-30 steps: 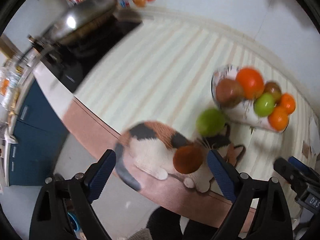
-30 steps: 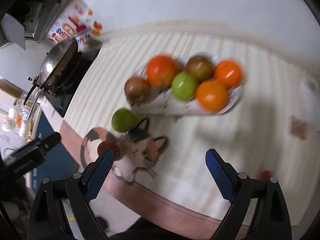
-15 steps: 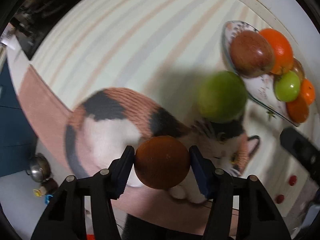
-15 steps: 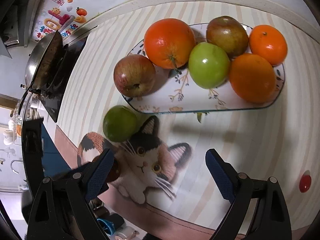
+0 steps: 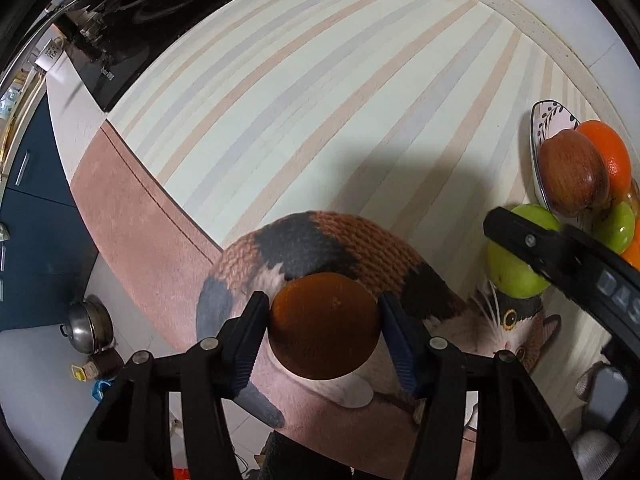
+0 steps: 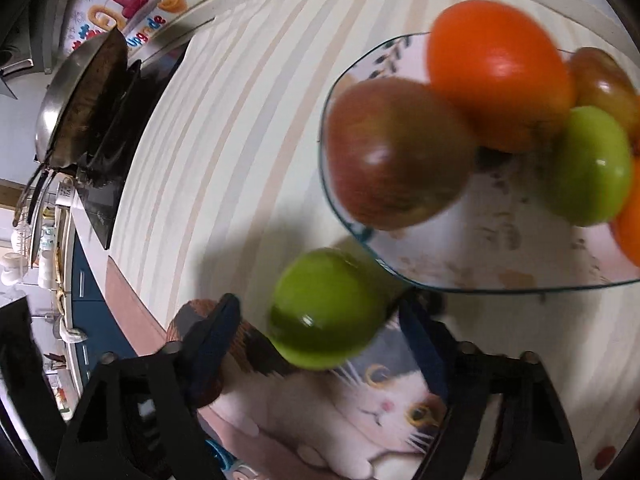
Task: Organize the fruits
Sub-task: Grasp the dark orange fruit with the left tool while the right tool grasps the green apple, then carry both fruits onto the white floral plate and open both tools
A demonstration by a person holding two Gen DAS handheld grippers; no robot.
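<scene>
Left gripper clamps the round dark-orange fruit; right gripper, jaws just closing, brackets the round green fruit, contact apparently lacking, beside the patterned plate.

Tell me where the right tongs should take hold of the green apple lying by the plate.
Grip the green apple across its widest middle, coming from above. It is round and lies on the mat just off the plate rim, so one pad should drop on the plate side. The right tongs, just closing, already straddle it.
</scene>
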